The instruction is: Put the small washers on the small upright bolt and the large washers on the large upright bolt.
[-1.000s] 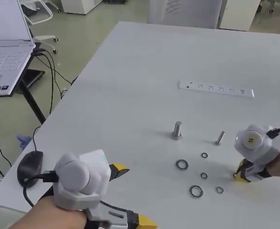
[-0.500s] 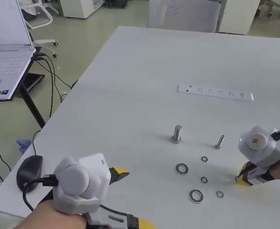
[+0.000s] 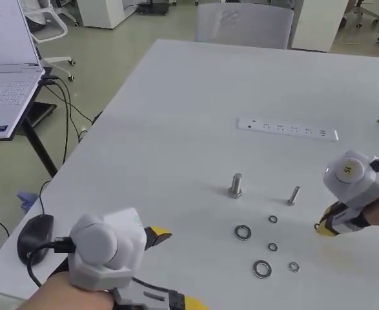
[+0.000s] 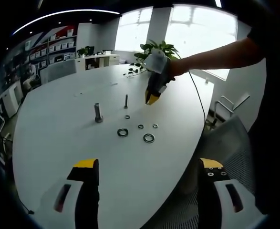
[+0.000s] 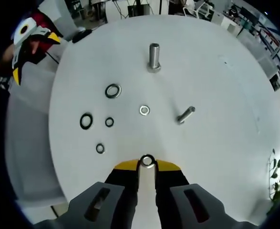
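Small washer [image 5: 147, 161] is pinched between the fingertips of the right gripper [image 5: 147, 167]. Small bolt [image 5: 185, 114] stands ahead of the fingers, slightly right, with the large bolt [image 5: 153, 57] beyond. Left gripper [image 4: 148, 164] is spread wide and empty. Risk: the edge grip is thin, so the washer may twist or drop. A misaligned hole could topple the bolt.

My white workbench [image 3: 176, 110], 1 white power strip [image 3: 286, 129] on it, open laptop [image 3: 5, 77] at my left, grey chair [image 3: 241, 24] at the far edge, pale green floor [image 3: 105, 58], bright windows [image 4: 202, 33] behind a potted plant [image 4: 154, 47].
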